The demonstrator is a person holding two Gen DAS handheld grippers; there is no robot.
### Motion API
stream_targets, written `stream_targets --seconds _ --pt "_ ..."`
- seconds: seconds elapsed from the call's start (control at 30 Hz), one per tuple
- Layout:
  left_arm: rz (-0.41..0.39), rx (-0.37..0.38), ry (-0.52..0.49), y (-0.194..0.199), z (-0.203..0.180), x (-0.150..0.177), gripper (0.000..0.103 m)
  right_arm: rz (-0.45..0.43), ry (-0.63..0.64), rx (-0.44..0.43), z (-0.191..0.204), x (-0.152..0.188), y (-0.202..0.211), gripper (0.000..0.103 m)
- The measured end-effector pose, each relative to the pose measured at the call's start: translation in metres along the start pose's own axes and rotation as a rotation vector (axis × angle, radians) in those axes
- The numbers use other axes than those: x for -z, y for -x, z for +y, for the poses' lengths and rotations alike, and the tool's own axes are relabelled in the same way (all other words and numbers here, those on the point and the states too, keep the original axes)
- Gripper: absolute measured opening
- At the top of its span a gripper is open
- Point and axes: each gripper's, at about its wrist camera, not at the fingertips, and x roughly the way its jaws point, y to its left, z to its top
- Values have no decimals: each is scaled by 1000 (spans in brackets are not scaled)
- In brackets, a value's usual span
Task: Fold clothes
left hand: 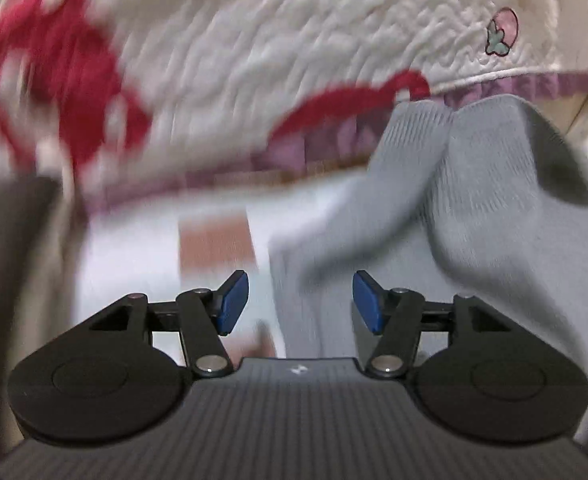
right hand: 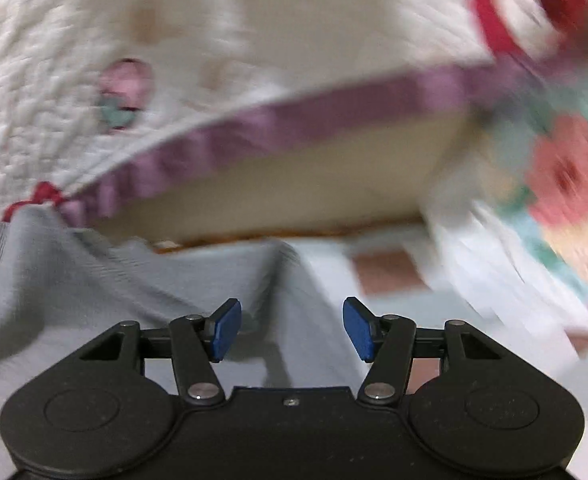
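Overall, both wrist views are smeared with blur, so fine detail is soft. Starting with the left wrist view, a bold red printed shape (left hand: pixel 54 76) sprawls across the far left of a cream quilted bedspread (left hand: pixel 254 40) that fills the upper half of the picture. Further right on that bedspread sits a small embroidered pink strawberry (left hand: pixel 503 32), and along the lower edge runs a purple ruffled trim (left hand: pixel 534 84). Below the trim, a pale tiled floor with one reddish-brown tile (left hand: pixel 214 240) shows at centre left. The left gripper (left hand: pixel 300 304), black with blue pads, has its jaws spread wide with nothing between them. Right of centre, a grey ribbed knit garment (left hand: pixel 474 220) hangs down from the bedspread's edge, bunched in loose folds, just past the right-hand fingertip. In the right wrist view the same grey ribbed knit garment (right hand: pixel 134 280) lies at lower left, draping from the bed edge down beneath the left-hand pad. The pink strawberry (right hand: pixel 124 92) and the purple trim (right hand: pixel 334 116) cross the upper middle. The right gripper (right hand: pixel 292 328) is likewise spread wide and grips nothing; the cloth lies behind its left pad, and contact cannot be made out. At far right hangs a floral fabric with coral flowers (right hand: pixel 562 172).
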Motion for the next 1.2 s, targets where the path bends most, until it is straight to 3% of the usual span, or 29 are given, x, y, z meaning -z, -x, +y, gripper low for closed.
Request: stream_targets --seconds 0.07,0.2,0.23,0.3,0.4,0.43,0.5,0.53,0.57,0.6,0.7,0.87,0.97,1.03,1.07,1.1,1.13,1.2 --pt "40 60 58 5 13 20 62 33 -44 -18 -16 11 2 62" --pt "70 98 40 2 3 33 63 77 -57 -73 -22 29 8 62" --pt "75 124 39 1 2 31 60 83 -47 -85 -20 33 9 62" --pt "66 131 -79 9 -11 25 28 108 -12 -101 -15 42 14 62" --pt "49 103 -269 17 -32 22 23 137 36 -98 -12 50 16 62" --pt "51 98 -272 17 -33 22 23 146 50 -92 -11 52 16 62" --pt "66 105 -195 15 -27 20 23 148 58 -86 -12 53 16 62" --pt "68 111 -157 16 -22 19 23 141 50 -87 -14 52 17 52" --pt "66 121 -118 17 -17 17 23 126 52 -85 -13 50 21 36" --pt "61 139 -91 19 -12 15 23 109 55 -82 -11 47 27 11" --pt "43 220 -29 22 -2 9 23 52 51 -92 -6 40 44 11" --pt "19 238 44 26 2 9 23 46 44 -172 -5 46 46 12" --pt "4 248 88 28 5 9 28 57 -26 -202 -14 48 38 21" --pt "-6 255 117 30 6 9 28 65 -46 -206 -18 49 36 46" --pt "-11 259 132 31 7 9 18 69 -47 -204 -20 49 36 51" --pt "-16 262 147 32 8 9 6 74 -48 -202 -22 49 37 48" --pt "-21 265 161 33 8 8 7 78 -49 -199 -23 49 37 16" --pt "-31 272 191 34 10 8 6 87 -51 -194 -27 49 38 11"
